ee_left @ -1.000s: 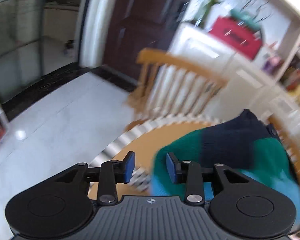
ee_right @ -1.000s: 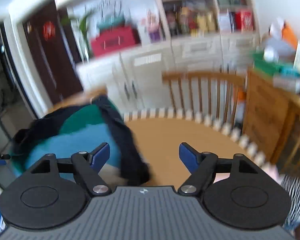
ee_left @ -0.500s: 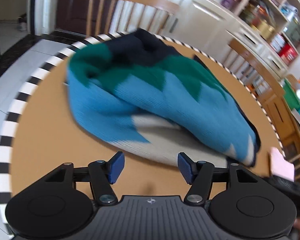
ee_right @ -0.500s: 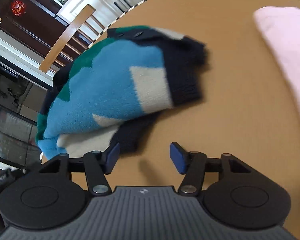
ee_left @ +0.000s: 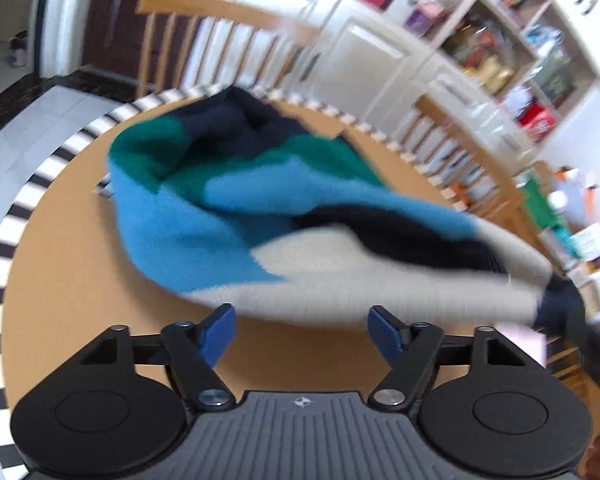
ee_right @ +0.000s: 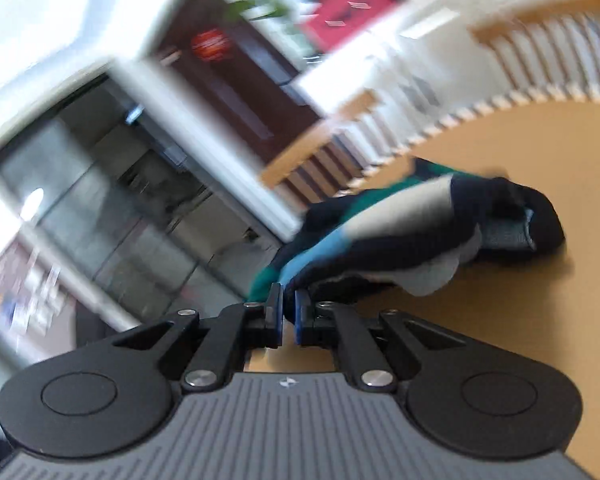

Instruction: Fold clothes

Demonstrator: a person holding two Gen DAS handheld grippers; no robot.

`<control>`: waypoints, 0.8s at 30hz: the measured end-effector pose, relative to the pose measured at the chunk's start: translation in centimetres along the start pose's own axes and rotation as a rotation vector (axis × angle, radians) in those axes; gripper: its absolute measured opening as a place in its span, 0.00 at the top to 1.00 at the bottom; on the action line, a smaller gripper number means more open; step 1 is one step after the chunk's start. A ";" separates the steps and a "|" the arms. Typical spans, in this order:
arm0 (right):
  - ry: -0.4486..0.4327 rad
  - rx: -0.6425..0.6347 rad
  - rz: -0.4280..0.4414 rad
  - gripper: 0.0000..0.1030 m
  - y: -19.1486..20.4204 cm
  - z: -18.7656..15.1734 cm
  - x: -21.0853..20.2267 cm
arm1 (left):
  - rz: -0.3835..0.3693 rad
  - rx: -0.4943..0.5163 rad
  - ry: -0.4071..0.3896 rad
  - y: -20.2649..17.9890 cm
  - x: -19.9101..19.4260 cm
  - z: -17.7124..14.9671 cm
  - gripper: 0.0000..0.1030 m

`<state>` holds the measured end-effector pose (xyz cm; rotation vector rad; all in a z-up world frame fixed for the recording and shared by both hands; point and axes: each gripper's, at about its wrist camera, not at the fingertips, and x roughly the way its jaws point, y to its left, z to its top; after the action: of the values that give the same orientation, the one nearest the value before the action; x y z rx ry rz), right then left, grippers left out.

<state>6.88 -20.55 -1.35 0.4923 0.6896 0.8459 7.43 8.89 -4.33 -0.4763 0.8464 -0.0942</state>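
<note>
Sweater [ee_left: 227, 216] lying crumpled, unfolded, on bench [ee_left: 59, 280] before chair [ee_left: 219, 12]. Right tongs [ee_right: 287, 312] having just closed, pinching sweater hem. Left tongs [ee_left: 302, 330] just widening, spread, empty, hovering beside near edge. Folding barely starting.

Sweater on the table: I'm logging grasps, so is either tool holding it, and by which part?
The right tool is shut on the sweater at a blue-and-navy edge. The left tool is open, holding nothing.
</note>
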 end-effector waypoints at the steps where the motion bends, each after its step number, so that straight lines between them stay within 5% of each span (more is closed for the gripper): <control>1: 0.036 -0.054 -0.001 0.95 0.4 -0.2 -1.6 | -0.023 0.024 0.005 -0.5 -0.2 0.0 0.18; 4: 0.223 -0.164 -0.096 0.95 0.1 -3.3 -3.8 | -0.060 0.119 0.053 -2.1 0.4 -0.7 0.17; 8: 0.430 0.019 -0.235 0.91 -4.0 -8.5 -4.1 | -0.033 0.300 0.142 -4.4 3.4 -2.8 0.18; 10: 0.373 0.082 -0.289 0.80 -4.7 -9.3 -5.0 | -0.029 0.424 0.172 -6.0 5.0 -3.9 0.19; 12: 0.287 0.151 -0.324 0.54 -5.2 -9.4 -6.1 | -0.041 0.557 0.178 -7.8 6.3 -4.9 0.23; 15: 0.189 0.210 -0.343 0.52 -5.7 -8.8 -6.9 | -0.130 0.708 0.181 -10.4 8.0 -6.1 0.33; 19: 0.159 0.251 -0.360 0.50 -6.3 -8.2 -6.9 | -0.303 0.897 0.153 -13.6 9.2 -7.6 0.34; 23: 0.157 0.279 -0.364 0.45 -6.6 -8.8 -7.7 | -0.311 1.149 0.174 -16.4 10.3 -11.1 0.36; 24: 0.158 0.285 -0.370 0.44 -6.8 -8.9 -8.0 | -0.305 1.194 0.209 -16.7 10.6 -12.0 0.61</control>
<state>0.11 -29.83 -8.97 0.5344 1.0188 0.4416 7.39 -13.19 -11.19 0.5464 0.7689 -0.8853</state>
